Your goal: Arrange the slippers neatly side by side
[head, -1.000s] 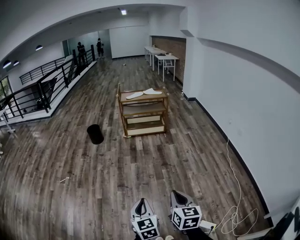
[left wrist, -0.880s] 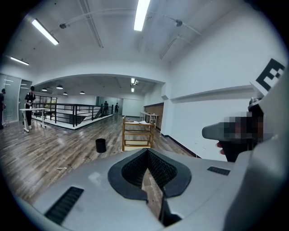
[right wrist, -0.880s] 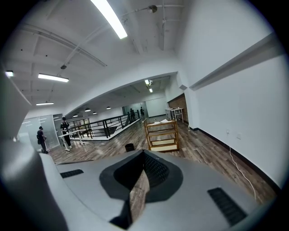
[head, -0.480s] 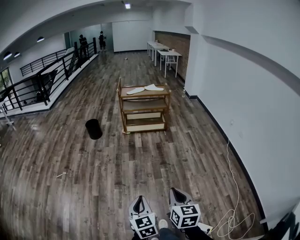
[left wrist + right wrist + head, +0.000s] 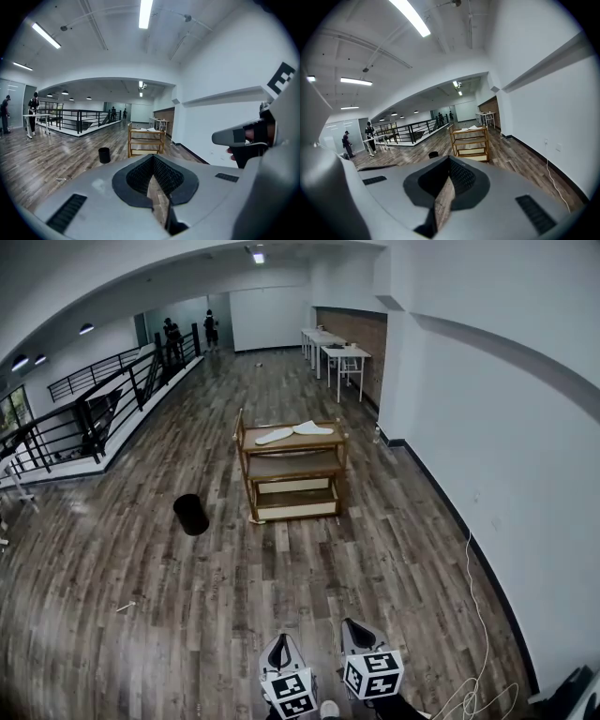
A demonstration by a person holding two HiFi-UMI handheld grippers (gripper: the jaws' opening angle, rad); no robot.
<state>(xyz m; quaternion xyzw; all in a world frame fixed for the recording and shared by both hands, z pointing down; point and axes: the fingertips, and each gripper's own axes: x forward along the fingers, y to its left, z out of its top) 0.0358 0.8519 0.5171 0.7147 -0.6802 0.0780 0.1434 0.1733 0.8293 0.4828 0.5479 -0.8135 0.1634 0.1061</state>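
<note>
The arranging is not yet getting under way, as far as I can judge. The two white slippers, one [image 5: 273,436] and the other [image 5: 312,428], are lying on the top board of a wooden shelf rack [image 5: 291,465] far across the plank floor. They are resting near each other but angled differently rather than lined up. The left gripper [image 5: 280,649] and right gripper [image 5: 355,634] are hanging low at the person's front, well apart from the rack. Each is keeping its jaws pressed together on nothing. Everything is therefore remaining to do: closing the distance, then squaring the pair. No brand or readable writing is showing anywhere. Only the square black-and-white patterns on the marker cubes [image 5: 295,695] are standing out.
</note>
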